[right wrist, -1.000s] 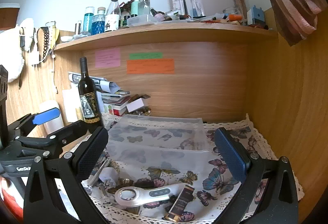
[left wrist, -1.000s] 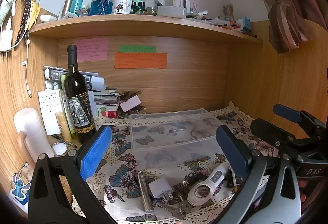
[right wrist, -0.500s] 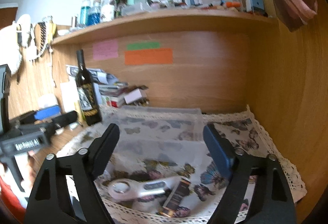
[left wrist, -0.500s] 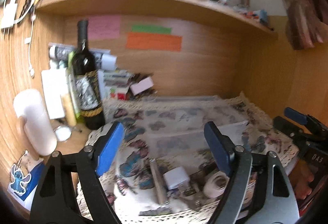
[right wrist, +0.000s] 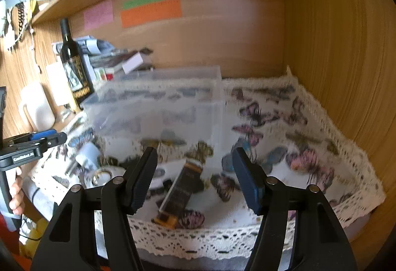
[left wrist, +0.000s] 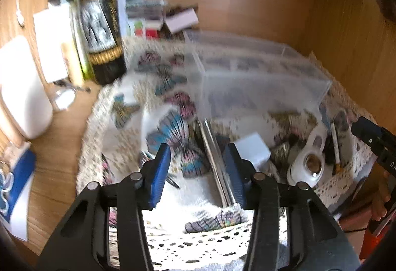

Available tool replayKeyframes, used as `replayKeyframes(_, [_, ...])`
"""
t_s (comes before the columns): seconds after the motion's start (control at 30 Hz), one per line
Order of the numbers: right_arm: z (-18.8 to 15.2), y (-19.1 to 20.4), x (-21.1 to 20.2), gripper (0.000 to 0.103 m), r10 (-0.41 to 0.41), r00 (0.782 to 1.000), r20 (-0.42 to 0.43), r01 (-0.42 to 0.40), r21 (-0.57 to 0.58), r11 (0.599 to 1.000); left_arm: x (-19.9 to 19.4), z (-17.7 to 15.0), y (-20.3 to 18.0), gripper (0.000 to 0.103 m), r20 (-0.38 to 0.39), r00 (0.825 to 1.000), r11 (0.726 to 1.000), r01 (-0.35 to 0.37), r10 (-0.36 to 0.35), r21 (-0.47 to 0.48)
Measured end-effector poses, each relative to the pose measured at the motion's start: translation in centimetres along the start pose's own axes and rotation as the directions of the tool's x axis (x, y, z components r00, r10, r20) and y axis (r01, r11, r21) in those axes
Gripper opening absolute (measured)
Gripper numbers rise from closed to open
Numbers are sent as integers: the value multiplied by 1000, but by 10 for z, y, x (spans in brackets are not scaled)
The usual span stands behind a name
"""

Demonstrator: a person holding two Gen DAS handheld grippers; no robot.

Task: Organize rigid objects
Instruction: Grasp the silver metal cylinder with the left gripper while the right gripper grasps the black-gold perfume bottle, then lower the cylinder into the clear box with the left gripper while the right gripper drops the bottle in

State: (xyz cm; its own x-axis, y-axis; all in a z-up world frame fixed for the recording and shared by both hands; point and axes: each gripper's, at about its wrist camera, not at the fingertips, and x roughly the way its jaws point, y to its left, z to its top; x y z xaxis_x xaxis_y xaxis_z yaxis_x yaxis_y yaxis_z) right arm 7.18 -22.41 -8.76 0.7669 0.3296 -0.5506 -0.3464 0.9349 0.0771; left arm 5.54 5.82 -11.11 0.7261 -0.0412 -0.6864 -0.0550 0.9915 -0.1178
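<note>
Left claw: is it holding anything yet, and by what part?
Nothing held. The left claw is open, its jaws around the metal rod, not yet closed on it.

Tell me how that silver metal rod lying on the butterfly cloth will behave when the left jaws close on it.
The silver metal rod looks thin, smooth and round, so it may slip or roll between the left gripper jaws. It appears rigid, unlikely to bend. It lies flat on the soft butterfly cloth, so the pads may snag fabric.

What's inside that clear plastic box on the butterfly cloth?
The clear plastic box looks empty: only the butterfly cloth shows through its walls. Blur could hide something small.
</note>
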Motion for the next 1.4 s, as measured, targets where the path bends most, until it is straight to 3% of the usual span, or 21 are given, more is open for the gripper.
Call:
replayKeyframes(0.3, [-18,7,20,60,29,996,-87,-30,-1,1000,29,-5,-8,46,-96,995,1000,-5,7,20])
replayKeyframes(0.43, [-24,4,31,44,40,990,-133,-38,16,999,35,-3,-15,45,-90,995,997,-35,41,64])
replayKeyframes(0.53, [-26,-1,35,35,86,985,-148,-79,53,995,39,-3,-18,35,-76,995,995,-58,64,81])
replayKeyframes(0.57, [-26,-2,35,32,104,984,-148,-95,63,993,39,-3,-18,25,-70,995,995,-61,67,83])
replayKeyframes(0.6, [-26,-2,35,31,108,984,-145,-99,68,993,39,-3,-19,16,-68,996,995,-58,64,86])
replayKeyframes(0.63, [-26,-2,34,30,109,984,-142,-100,67,993,38,-4,-19,15,-64,996,995,-58,64,85])
replayKeyframes(0.73, [-25,0,32,21,98,987,-129,-91,58,994,34,-6,-15,15,-56,997,997,-41,44,65])
replayKeyframes(1.1, [-8,-9,15,21,62,997,-43,-58,75,996,-7,3,-4,15,59,997,998,-46,43,40])
replayKeyframes(1.4, [28,-1,-2,21,40,996,78,-42,26,999,-43,28,-3,15,175,985,999,-15,10,30])
